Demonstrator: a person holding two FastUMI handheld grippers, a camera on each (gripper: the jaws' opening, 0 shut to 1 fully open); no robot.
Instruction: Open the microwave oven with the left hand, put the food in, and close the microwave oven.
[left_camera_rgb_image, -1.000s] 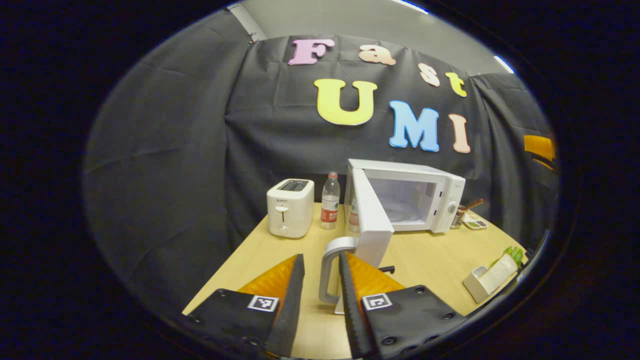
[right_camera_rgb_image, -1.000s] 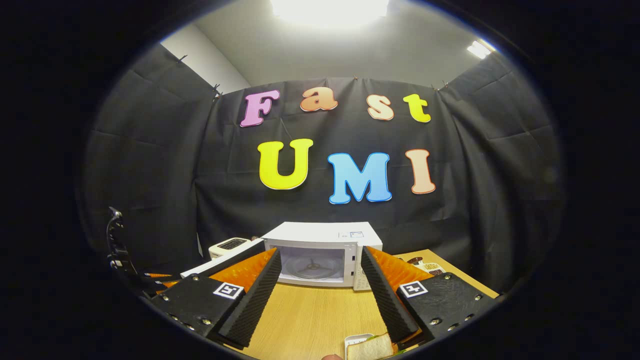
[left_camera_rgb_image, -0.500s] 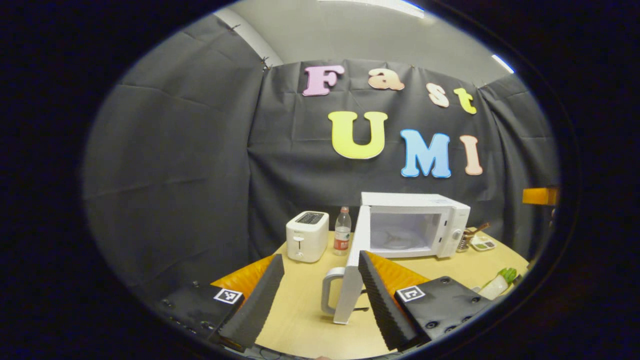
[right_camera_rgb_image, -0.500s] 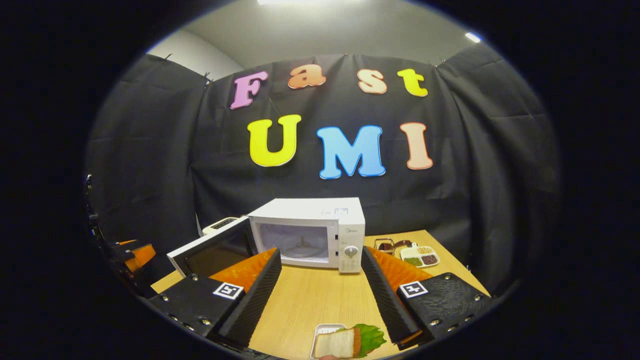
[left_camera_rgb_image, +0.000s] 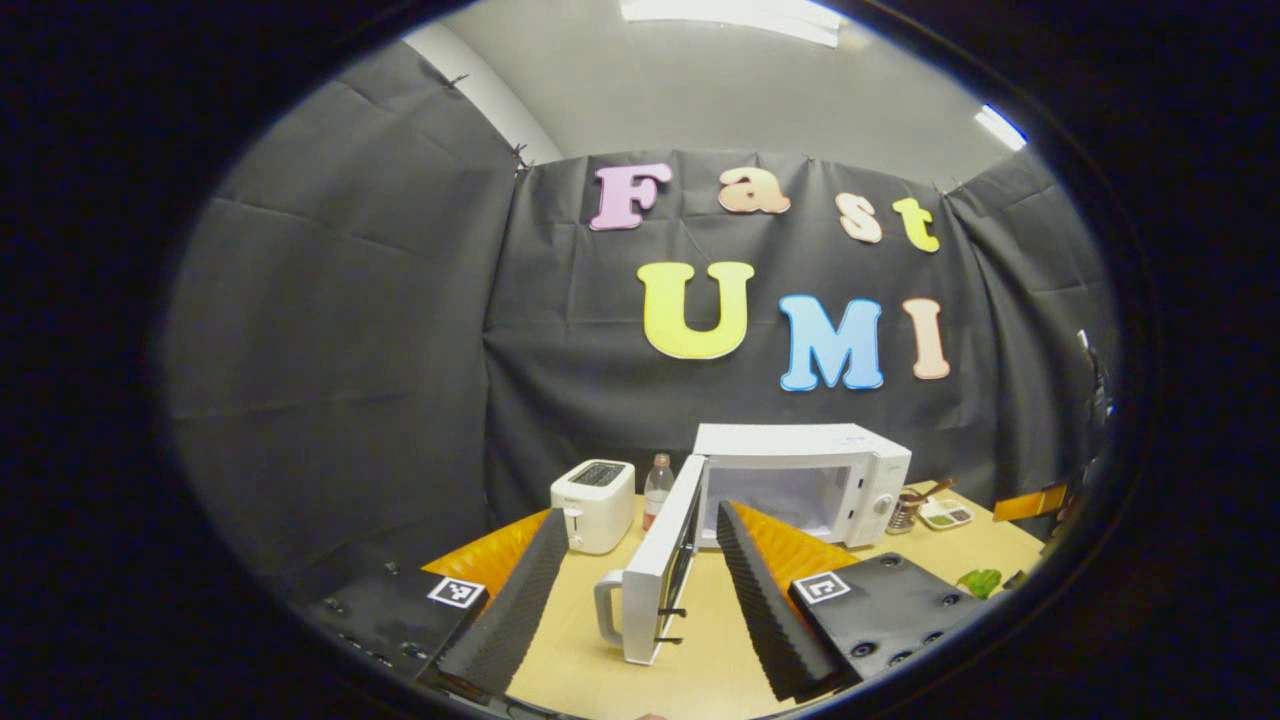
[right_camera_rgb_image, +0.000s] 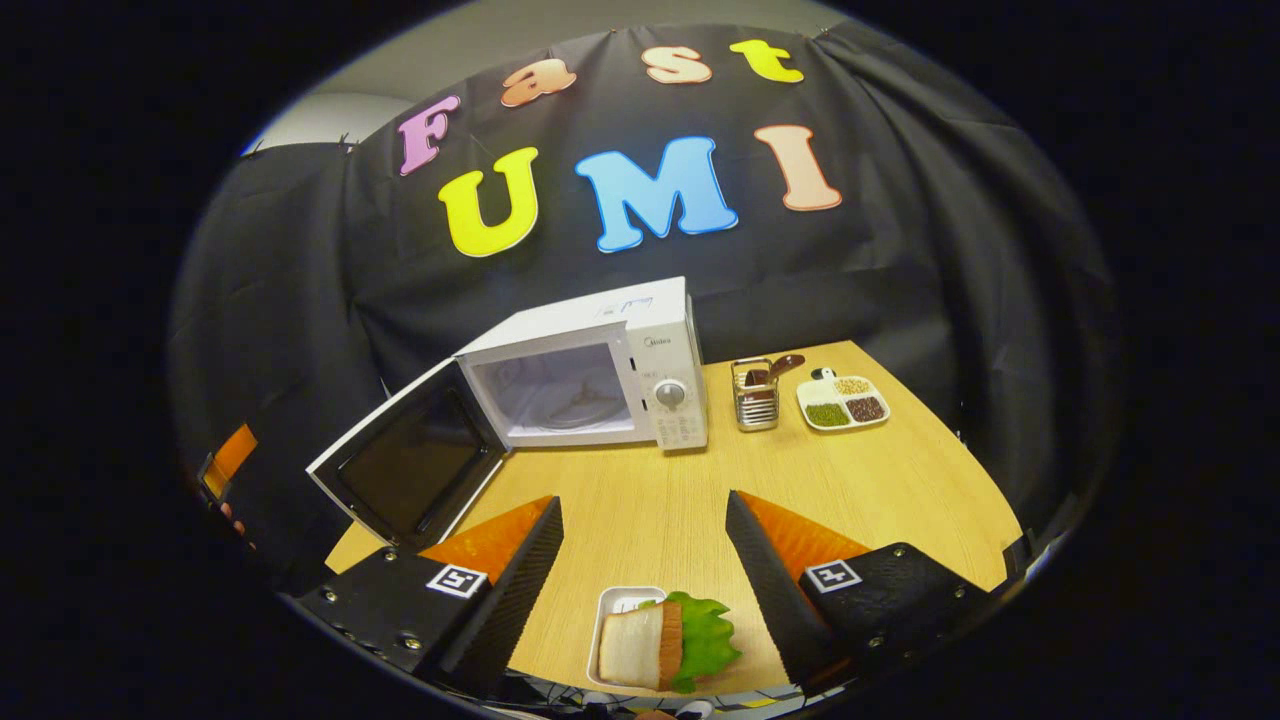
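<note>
Left gripper (left_camera_rgb_image: 630, 580) gapes wide, holding nothing, the door (left_camera_rgb_image: 655, 575) swung open between its fingers. Microwave (right_camera_rgb_image: 590, 375) sits at the table's (right_camera_rgb_image: 880, 470) back, cavity bare. Right gripper (right_camera_rgb_image: 640, 570) spread wide too, hovering over the sandwich (right_camera_rgb_image: 655, 645) in its tray (right_camera_rgb_image: 612, 603) at the near edge.

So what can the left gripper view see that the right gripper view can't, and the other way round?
Left gripper view: a white toaster, a bottle beside it, and the door handle, with the left tool open around the door's edge.

Right gripper view: the bread in its white tray, close below the open right tool.

Both: the microwave, its door swung open, the utensil cup, the snack dish and the wooden table.
</note>
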